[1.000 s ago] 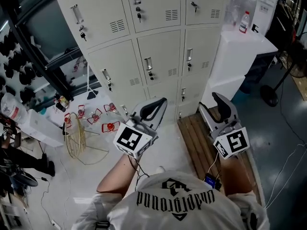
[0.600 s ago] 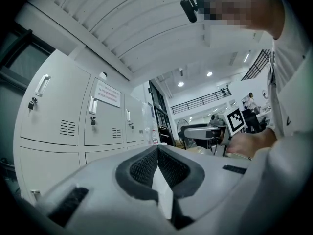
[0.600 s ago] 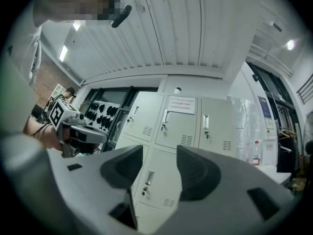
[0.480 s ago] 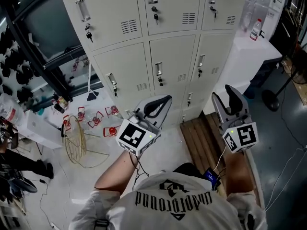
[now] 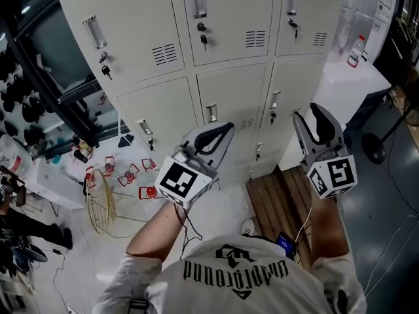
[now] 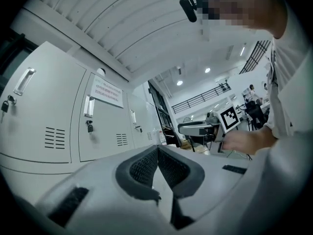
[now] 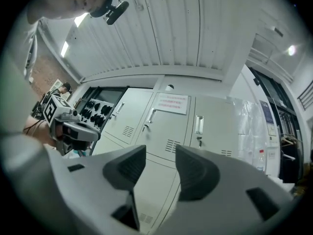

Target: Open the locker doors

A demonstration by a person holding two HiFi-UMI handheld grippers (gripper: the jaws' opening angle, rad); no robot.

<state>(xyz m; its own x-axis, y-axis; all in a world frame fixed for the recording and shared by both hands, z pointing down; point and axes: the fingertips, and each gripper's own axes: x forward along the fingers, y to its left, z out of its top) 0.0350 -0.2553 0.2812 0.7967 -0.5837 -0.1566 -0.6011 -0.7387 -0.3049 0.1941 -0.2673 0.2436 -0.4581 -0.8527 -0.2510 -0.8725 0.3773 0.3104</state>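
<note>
The locker doors [image 5: 226,18] stand in front of the person, all shut. Each has a narrow upright handle [image 5: 199,2] with a key [image 5: 203,41] hanging just below it. Both tongs are well apart from the doors, so nothing is touched yet.

The left gripper [image 5: 219,136] has its pads pressed together with nothing between them. If it arrives at a handle like this, it will only bump the metal and cannot take hold, so it must open first. The right gripper [image 5: 317,120] has its jaws apart and empty, but they have just been closing. If they close more, the handle may not enter between them.

The handles look thin and smooth, so I think a pad can slide off when pulling. The key is so near that a jaw may catch it instead.

Farther out, a door that swings open may hit the other arm. The pallet [image 5: 281,201] lies near the feet and is easy to stumble on. The bottle [image 5: 355,51] on the cabinet [image 5: 340,84] at the right could be knocked over.
</note>
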